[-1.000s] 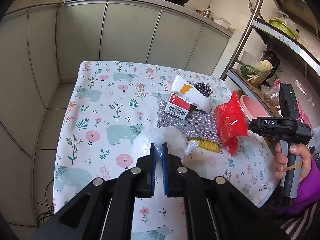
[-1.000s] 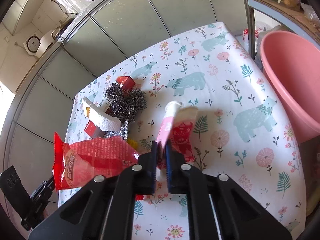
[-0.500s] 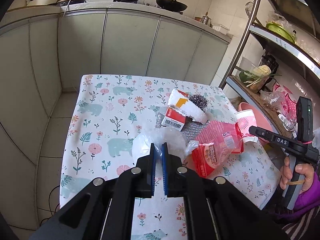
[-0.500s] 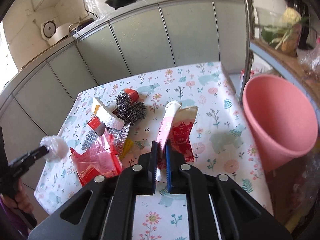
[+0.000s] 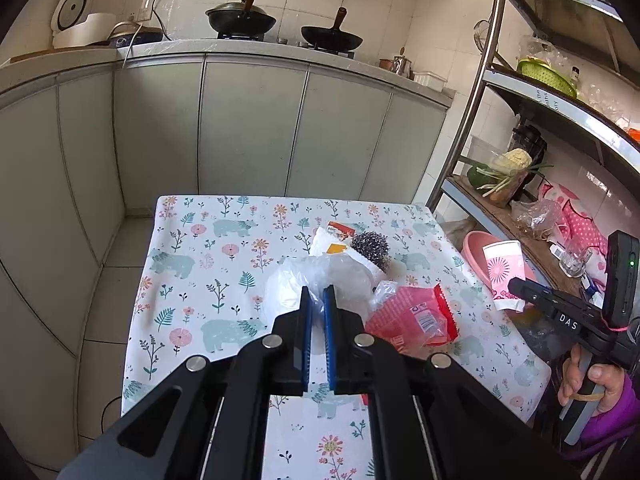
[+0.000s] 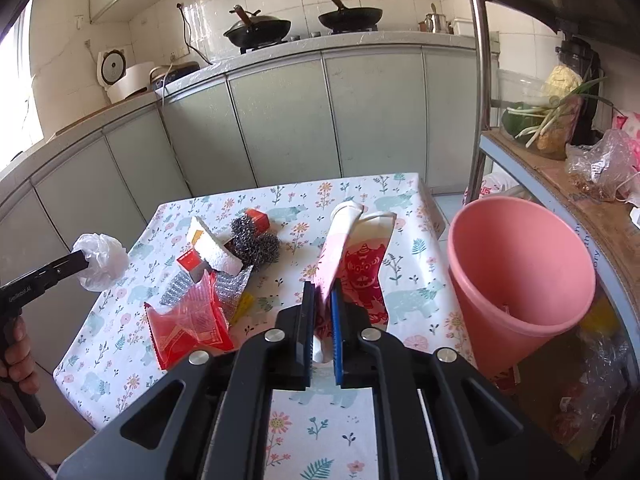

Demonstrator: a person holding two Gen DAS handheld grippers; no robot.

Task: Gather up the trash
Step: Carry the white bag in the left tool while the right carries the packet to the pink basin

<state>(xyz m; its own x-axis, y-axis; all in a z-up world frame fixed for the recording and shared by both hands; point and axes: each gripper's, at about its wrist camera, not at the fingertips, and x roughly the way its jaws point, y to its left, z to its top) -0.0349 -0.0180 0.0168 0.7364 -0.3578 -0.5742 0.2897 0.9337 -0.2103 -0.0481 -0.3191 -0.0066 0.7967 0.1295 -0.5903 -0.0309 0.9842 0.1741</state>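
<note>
A small kitchen with grey-green cabinets (image 5: 248, 128) and two black woks (image 6: 258, 26) on the counter stands behind a surface (image 5: 192, 248) covered with a cloth of bears and flowers. At the right side of the surface there is a metal rack (image 6: 478, 80) with vegetables on its shelf, and a pink bucket (image 6: 520, 276) stands just beside the right edge of the surface, its mouth tilted toward the camera.

The left hand-held gripper (image 5: 316, 300) is clamped on a crumpled clear plastic bag (image 5: 288, 280) and holds it above the surface, over the left part. The right hand-held gripper (image 6: 322, 298) is clamped on a flattened paper cup (image 6: 352, 248), white and pink with a red figure printed on it; the cup is lifted above the right part of the surface, near the bucket but apart from it.

The other trash lies together on the middle of the surface. A red snack wrapper (image 6: 188, 324) is nearest to the front edge. Behind it lies a silver foil piece (image 6: 224, 284), with a small yellow scrap (image 6: 244, 304) at its right side. Further toward the far edge are a white foam piece (image 6: 212, 250), a small red box (image 6: 188, 260) just beside it, two steel wool scrubbers (image 6: 254, 240) touching each other, and another small red box (image 6: 258, 216) behind them.
</note>
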